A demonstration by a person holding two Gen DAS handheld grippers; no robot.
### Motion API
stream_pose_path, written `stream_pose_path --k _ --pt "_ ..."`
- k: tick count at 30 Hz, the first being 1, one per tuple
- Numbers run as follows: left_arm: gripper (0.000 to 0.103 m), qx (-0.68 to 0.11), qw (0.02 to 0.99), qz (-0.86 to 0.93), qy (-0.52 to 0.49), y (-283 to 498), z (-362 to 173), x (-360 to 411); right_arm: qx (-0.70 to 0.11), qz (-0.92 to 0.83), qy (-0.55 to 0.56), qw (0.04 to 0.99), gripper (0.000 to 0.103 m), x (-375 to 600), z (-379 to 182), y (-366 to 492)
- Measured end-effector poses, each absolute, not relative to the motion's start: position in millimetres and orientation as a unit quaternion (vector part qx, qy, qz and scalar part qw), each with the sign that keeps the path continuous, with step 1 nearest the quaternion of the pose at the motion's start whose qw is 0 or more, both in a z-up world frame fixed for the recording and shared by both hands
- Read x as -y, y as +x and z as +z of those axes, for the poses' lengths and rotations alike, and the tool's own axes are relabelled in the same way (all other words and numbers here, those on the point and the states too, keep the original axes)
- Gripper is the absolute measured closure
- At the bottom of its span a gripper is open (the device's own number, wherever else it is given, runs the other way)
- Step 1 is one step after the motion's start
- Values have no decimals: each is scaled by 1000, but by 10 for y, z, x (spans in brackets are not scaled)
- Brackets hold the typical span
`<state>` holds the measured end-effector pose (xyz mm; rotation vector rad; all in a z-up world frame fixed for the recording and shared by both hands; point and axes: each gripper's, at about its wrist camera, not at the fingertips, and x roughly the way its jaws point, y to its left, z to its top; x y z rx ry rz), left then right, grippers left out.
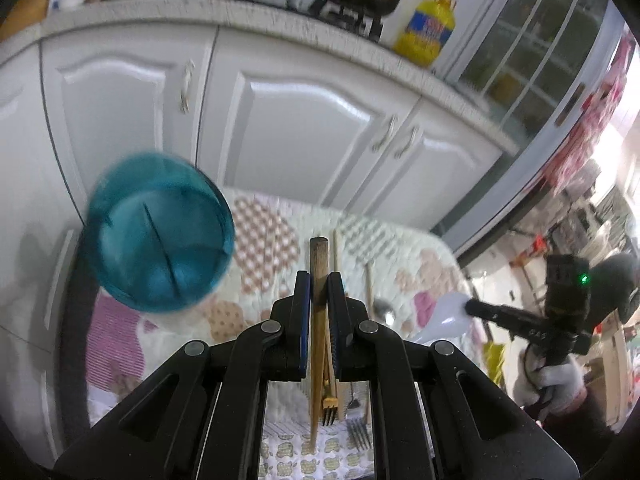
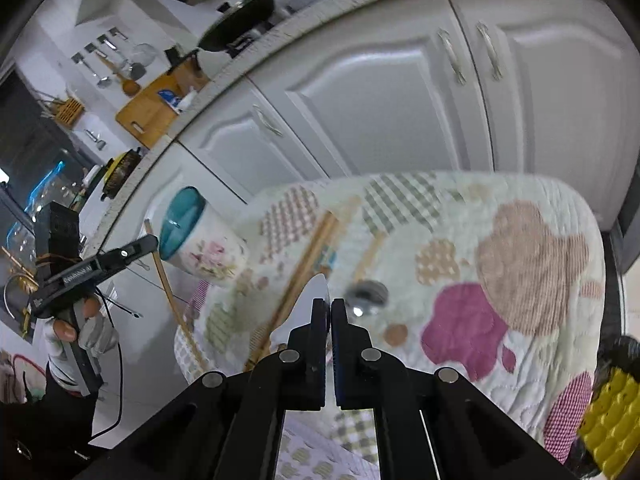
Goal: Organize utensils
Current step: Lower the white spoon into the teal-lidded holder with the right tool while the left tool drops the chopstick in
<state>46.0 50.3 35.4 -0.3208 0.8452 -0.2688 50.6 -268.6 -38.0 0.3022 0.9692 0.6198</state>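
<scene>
My left gripper (image 1: 319, 280) is shut on a long wooden utensil handle (image 1: 319, 252) that runs down between its jaws, lifted above the cloth. A cup (image 1: 160, 232) with a teal inside stands to its left. My right gripper (image 2: 329, 304) is shut on a white spoon (image 2: 316, 292), also seen as the white spoon (image 1: 444, 316) at the right gripper (image 1: 470, 306). On the cloth lie a metal spoon (image 2: 366, 294), wooden chopsticks (image 2: 304, 264) and forks (image 1: 358, 432). The right wrist view shows the left gripper (image 2: 154, 242) beside the floral cup (image 2: 200, 240).
A quilted patchwork cloth (image 2: 520, 260) covers the small table. White cabinet doors (image 1: 304, 128) stand right behind it, under a counter with a stove, a kettle and a yellow bottle (image 1: 426, 28). A yellow object (image 2: 612, 412) sits at the table's right. A gloved hand (image 1: 556, 380) holds the right gripper.
</scene>
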Motion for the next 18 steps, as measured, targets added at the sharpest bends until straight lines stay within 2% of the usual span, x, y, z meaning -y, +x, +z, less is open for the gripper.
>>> stream_pose_path --k 9,18 --pt "96 -346 915 -115 -171 314 968 -881 -416 329 134 837 101 2276 72 589" --pt "96 -263 954 -34 -137 292 1743 -1370 -361 373 95 850 101 1521 711 844"
